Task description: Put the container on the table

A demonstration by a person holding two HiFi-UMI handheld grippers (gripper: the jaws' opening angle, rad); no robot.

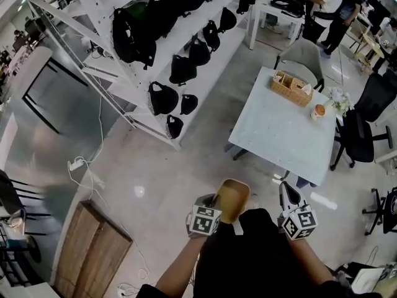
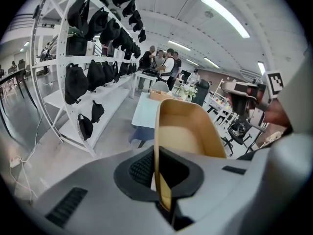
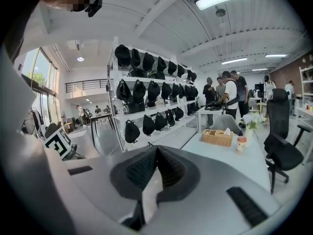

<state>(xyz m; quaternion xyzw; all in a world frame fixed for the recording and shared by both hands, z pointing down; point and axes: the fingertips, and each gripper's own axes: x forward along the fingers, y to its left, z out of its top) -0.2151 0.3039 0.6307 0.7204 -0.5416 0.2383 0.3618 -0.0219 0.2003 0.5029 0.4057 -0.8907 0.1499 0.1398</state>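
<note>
The container (image 1: 234, 198) is a tan open tub, held in the air over the floor short of the pale table (image 1: 282, 135). My left gripper (image 1: 214, 203) is shut on its near wall. In the left gripper view the wall of the container (image 2: 186, 131) stands edge-on, pinched between the two jaws of the left gripper (image 2: 157, 168). My right gripper (image 1: 287, 196) hangs just to the right of the tub, apart from it. In the right gripper view the right gripper (image 3: 155, 160) has its jaws together with nothing between them, pointing toward the table (image 3: 247, 164).
On the table stand a wicker basket (image 1: 290, 87), a cup (image 1: 318, 110) and flowers (image 1: 339, 98). Office chairs (image 1: 366, 113) flank it on the right and at its far end. A white rack of black bags (image 1: 164, 54) lines the left. People stand at the back (image 1: 332, 5).
</note>
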